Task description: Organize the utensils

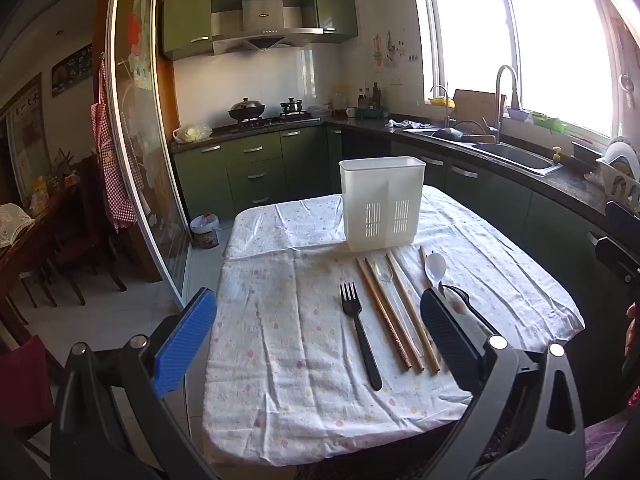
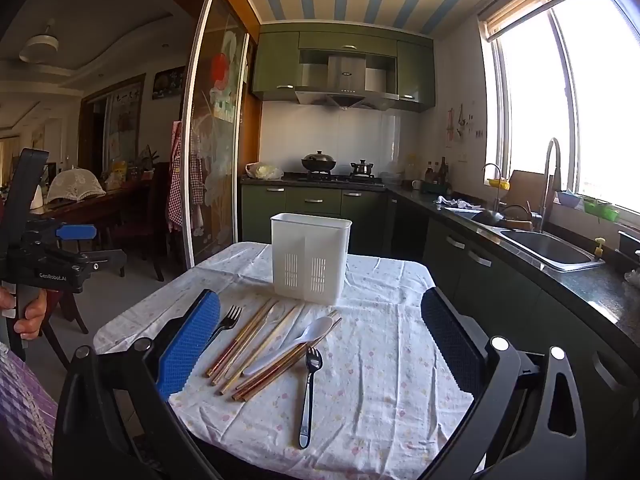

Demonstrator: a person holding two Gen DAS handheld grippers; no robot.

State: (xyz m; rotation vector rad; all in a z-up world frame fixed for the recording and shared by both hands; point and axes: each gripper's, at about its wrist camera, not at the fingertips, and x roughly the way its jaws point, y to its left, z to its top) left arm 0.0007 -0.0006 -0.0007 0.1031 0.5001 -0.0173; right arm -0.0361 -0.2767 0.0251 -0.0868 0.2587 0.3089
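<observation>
A white slotted utensil holder [image 1: 382,202] [image 2: 310,260] stands upright on the table with the floral cloth [image 1: 280,320] [image 2: 380,360]. In front of it lie a black fork [image 1: 360,332] [image 2: 228,318], several wooden chopsticks [image 1: 396,316] [image 2: 260,348], a clear spoon [image 1: 385,272], a white spoon [image 1: 435,267] [image 2: 296,340] and a second black fork [image 2: 309,392]. My left gripper [image 1: 318,308] is open and empty, above the near table edge. My right gripper [image 2: 320,316] is open and empty, above the utensils. The left gripper also shows at the left of the right wrist view [image 2: 76,236].
Green cabinets and a stove [image 1: 272,120] run along the back. A sink [image 1: 516,156] [image 2: 552,248] and counter lie to the right. A glass sliding door [image 1: 140,140] stands to the left, with a dining table [image 2: 92,204] and chairs beyond.
</observation>
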